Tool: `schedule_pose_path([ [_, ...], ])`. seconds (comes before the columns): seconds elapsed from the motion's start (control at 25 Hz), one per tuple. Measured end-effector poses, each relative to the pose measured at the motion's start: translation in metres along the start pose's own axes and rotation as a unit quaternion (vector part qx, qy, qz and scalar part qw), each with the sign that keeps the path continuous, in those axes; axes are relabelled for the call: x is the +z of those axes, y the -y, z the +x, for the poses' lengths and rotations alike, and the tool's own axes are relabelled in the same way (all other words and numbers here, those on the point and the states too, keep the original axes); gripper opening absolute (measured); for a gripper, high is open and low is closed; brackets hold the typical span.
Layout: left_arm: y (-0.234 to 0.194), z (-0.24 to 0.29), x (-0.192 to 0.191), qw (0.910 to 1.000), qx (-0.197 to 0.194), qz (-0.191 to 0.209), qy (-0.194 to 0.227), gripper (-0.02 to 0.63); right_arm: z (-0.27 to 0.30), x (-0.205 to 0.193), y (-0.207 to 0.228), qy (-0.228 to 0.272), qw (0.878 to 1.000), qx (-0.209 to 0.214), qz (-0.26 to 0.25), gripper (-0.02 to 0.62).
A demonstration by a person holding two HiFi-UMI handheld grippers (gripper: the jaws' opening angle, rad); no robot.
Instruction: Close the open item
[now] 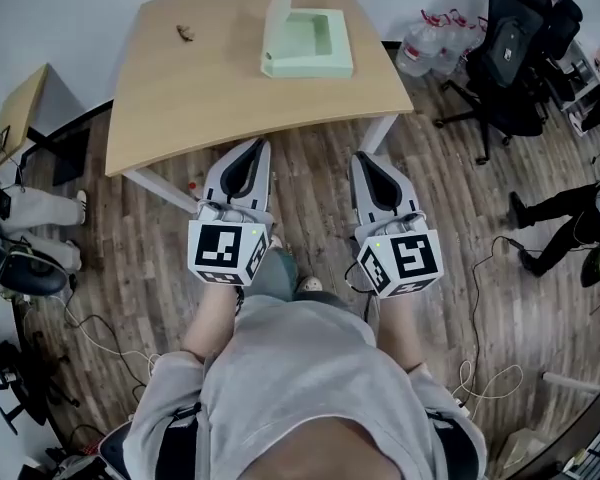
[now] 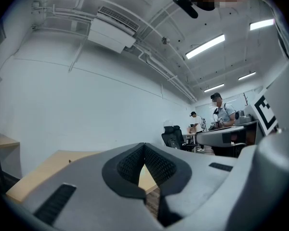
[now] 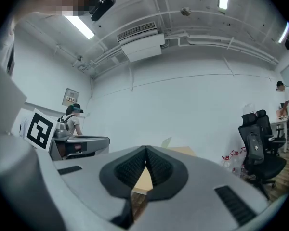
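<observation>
Currently: Both Tongs Clenched, Box Open

Head view: the pale green box (image 1: 308, 43) sits at the far side of the wooden table (image 1: 200, 98), lid upright. The left gripper (image 1: 259, 146) and right gripper (image 1: 364, 158) are held level, short of the near table edge and well apart from the box.

Left gripper view: the pads (image 2: 130, 165) meet at the tips, nothing between.

Right gripper view: the pads (image 3: 131, 167) meet, empty.

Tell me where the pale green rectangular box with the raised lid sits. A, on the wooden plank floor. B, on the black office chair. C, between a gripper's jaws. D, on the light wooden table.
D: the pale green rectangular box stands on the light wooden table, lid up, and the left gripper and right gripper are shut with nothing in them.
</observation>
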State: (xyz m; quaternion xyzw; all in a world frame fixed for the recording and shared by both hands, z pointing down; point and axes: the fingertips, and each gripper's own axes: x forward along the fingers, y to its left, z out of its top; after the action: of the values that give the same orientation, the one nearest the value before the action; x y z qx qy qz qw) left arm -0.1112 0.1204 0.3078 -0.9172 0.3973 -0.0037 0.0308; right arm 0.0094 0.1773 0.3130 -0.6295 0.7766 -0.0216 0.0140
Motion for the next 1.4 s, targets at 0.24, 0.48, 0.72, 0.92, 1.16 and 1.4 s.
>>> schedule_pose_path([
  [0.24, -0.013, 0.034, -0.007, 1.0000, -0.007, -0.005, -0.002, 0.015, 0.026, -0.002, 0.017, -0.005, 1.000, -0.008, -0.001, 0.009],
  [0.48, -0.032, 0.081, -0.006, 0.9998, -0.020, -0.007, 0.000, 0.015, 0.069, 0.004, 0.041, -0.007, 1.000, -0.016, -0.006, 0.008],
  [0.72, -0.063, 0.130, -0.009, 0.9997, -0.026, -0.003, -0.003, 0.015, 0.122, 0.006, 0.062, -0.009, 1.000, -0.022, -0.005, 0.009],
  [0.92, -0.087, 0.166, -0.011, 0.9994, -0.033, -0.004, -0.006, 0.015, 0.160, 0.007, 0.078, -0.011, 0.999, -0.031, -0.004, 0.009],
  [1.16, -0.110, 0.196, -0.019, 0.9986, -0.052, -0.004, -0.012, 0.015, 0.202, 0.006, 0.084, -0.013, 0.999, -0.039, -0.004, 0.008],
  [1.4, -0.137, 0.219, -0.021, 0.9978, -0.066, 0.000, -0.008, 0.015, 0.238, 0.007, 0.085, -0.007, 0.999, -0.049, -0.005, 0.009],
])
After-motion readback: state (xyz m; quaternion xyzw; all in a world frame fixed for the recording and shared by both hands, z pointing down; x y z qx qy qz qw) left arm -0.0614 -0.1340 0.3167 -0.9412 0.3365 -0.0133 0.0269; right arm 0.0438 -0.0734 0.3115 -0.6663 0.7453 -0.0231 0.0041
